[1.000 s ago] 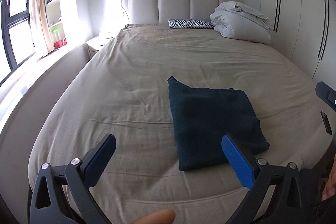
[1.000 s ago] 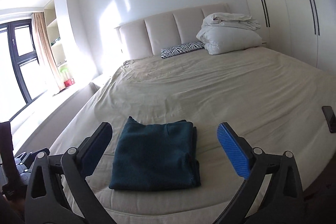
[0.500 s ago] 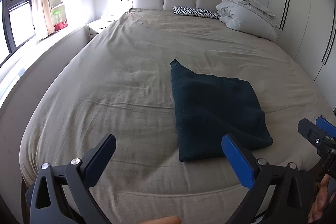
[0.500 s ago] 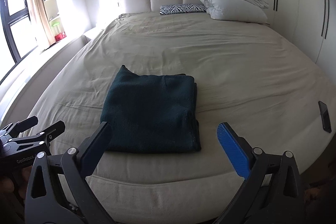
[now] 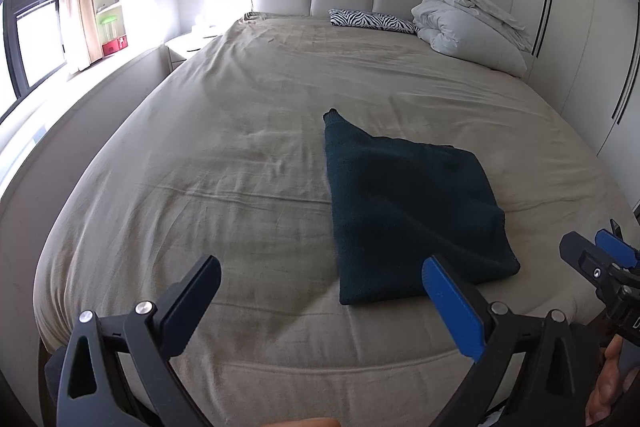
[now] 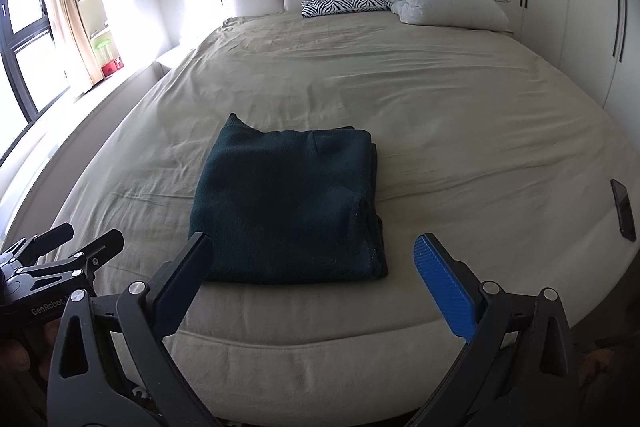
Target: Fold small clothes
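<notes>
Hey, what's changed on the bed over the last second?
Both views tilted down toward the bed. The left tool and right tool, both open, took hold of nothing. The folded dark green garment stayed put, as did the phone near the bed's right edge.

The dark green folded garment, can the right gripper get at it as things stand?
Probably yes. The right gripper is open and points straight at the dark green folded garment lying on the bed, with nothing between them.
</notes>
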Demonstrator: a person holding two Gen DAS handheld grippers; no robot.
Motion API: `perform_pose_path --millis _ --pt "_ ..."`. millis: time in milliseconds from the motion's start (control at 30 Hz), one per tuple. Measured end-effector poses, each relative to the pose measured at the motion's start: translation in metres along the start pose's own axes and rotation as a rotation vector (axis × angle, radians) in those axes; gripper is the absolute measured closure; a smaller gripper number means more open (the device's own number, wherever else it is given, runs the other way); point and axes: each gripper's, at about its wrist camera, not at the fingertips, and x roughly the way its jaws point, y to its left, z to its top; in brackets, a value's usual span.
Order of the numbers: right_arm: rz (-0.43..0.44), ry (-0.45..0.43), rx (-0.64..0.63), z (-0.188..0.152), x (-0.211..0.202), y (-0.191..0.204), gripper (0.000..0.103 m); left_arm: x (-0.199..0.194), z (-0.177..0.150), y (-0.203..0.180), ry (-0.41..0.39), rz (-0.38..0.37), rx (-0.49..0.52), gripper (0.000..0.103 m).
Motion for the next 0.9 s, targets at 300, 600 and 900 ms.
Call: perform_pose_path --millis 300,600,900 --pt "0.009 0.013 0.013 -0.0013 0.0042 -0.0023 0.001 0.0003 -0.0005 -0.0001 -0.001 0.000 0.000 0.000" --pt "0.009 0.019 0.012 -0.0032 0.0072 0.0000 0.001 0.0006 -0.0010 -0.0002 0.000 -0.001 -0.001 0.000" --pt "0.008 0.019 0.014 -0.0043 0.0075 0.0014 0.001 0.0007 -0.0013 -0.0004 0.000 -0.001 -0.001 0.000"
